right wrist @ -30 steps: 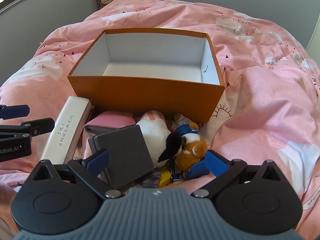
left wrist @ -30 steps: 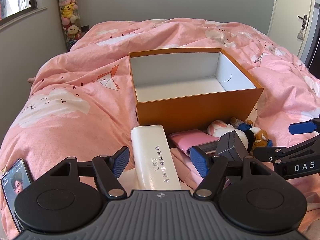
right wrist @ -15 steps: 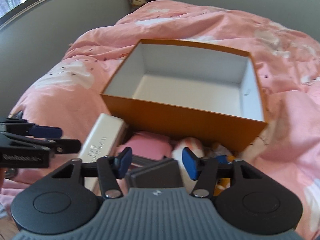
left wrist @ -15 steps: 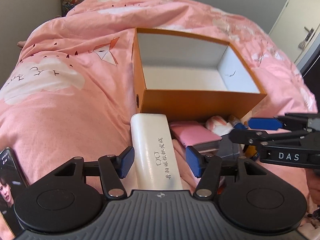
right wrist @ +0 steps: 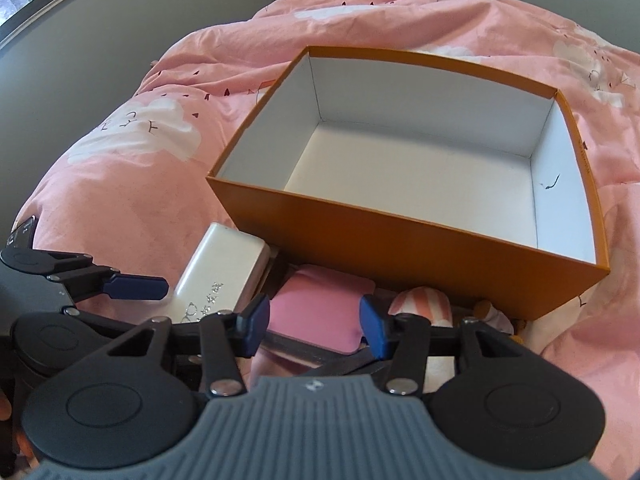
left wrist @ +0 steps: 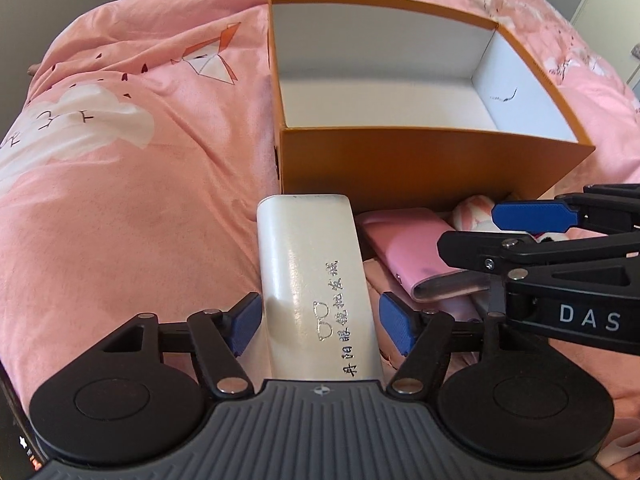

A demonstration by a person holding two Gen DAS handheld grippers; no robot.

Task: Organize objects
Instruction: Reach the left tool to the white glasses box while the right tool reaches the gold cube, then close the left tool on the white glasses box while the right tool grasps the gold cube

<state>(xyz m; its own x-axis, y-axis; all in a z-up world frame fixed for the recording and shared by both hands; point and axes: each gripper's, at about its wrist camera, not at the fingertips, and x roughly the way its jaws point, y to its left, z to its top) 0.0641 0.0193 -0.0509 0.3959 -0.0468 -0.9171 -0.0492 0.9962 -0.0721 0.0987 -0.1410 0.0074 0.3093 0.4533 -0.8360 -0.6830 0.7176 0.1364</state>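
Left hand-held gripper (left wrist: 320,320): jaws wide and just opening further, set astride the near half of the white glasses case (left wrist: 308,264). Left pad right at the case's edge, right pad a little clear of it, so no grip as yet.

Right hand-held gripper (right wrist: 316,320): jaws about half open after just closing in, hanging over the near end of the pink wallet (right wrist: 320,304), which fills the gap between the pads. Cannot tell whether the pads press on it or only frame it.

Beyond the wallet, a pink-and-white plush toy (right wrist: 420,304) tucked against the front wall of the orange box (left wrist: 420,160). All of it on a bed under a pink duvet (left wrist: 140,200) printed with clouds.

Progress, judged from the layout: barely begun. Nothing inside the box, only a bare white floor and a small dark scribble on one inner wall. Left to do, most likely: lift the case, wallet, toy and whatever else lies in the heap, and put each into the box.

Glasses case: long, rounded, glossy white, silver lettering and a small spectacles emblem along the lid. Lies flat, far end touching the box's front wall near its left corner, just beside the wallet. Looks hard and smooth, so probably slippery under the pads.
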